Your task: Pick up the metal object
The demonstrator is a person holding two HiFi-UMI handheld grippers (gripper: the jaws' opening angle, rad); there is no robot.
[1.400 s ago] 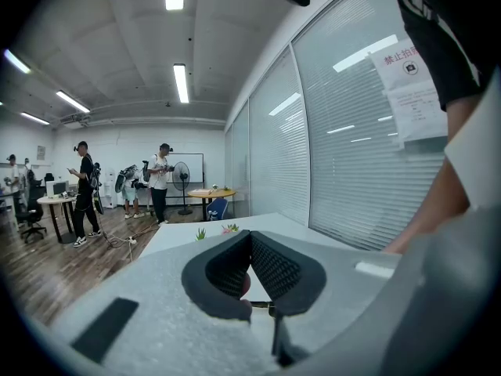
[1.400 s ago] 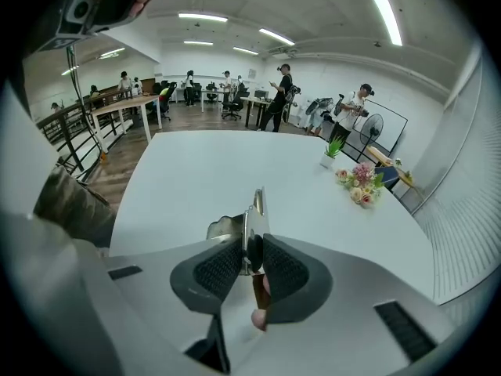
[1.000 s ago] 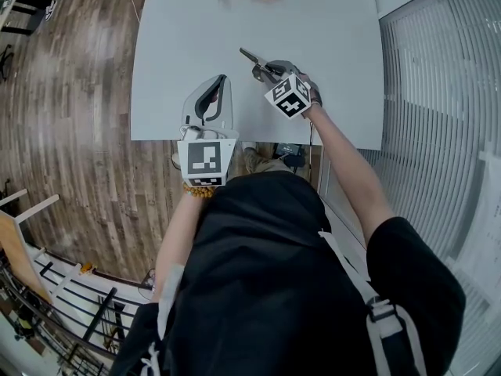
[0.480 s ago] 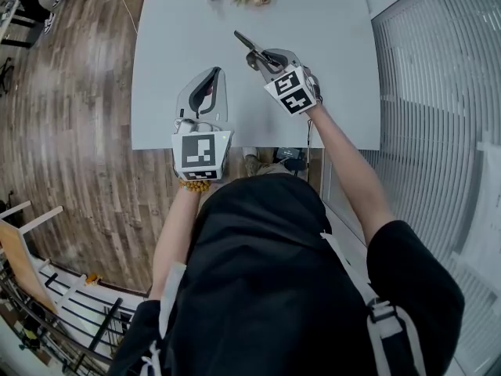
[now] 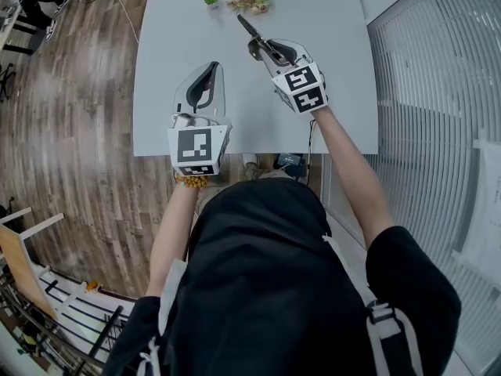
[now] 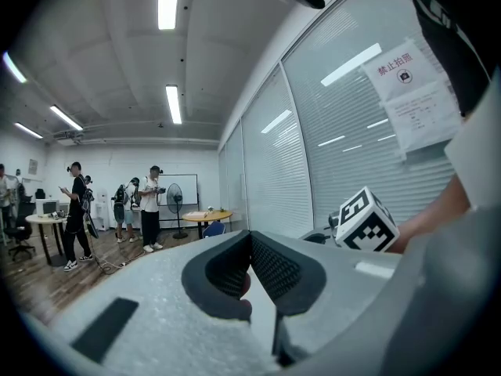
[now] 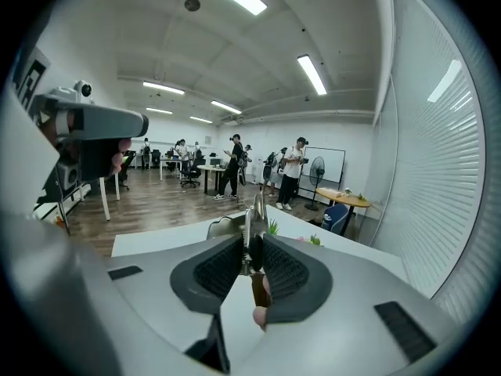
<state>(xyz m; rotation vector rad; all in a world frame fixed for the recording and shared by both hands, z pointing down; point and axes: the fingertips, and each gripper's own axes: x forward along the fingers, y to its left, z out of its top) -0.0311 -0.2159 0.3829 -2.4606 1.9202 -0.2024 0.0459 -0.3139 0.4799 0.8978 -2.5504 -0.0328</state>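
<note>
Since the right gripper's (image 5: 259, 48) jaws pinch the metal object (image 5: 247, 27) clear above the table's (image 5: 329, 22) far edge, the pick-up looks done. Next comes a steady hold; the left gripper's (image 5: 210, 68) jaws press together, empty.

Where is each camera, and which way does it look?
Head view: on the person's head, looking down at the table, arms, left gripper and right gripper.
Left gripper view: on the left gripper, facing the room past its closed jaws; right gripper's cube shows.
Right gripper view: on the right gripper, facing along jaws clamped on the metal object.
Shared: Head and right gripper views both show the metal object.
</note>
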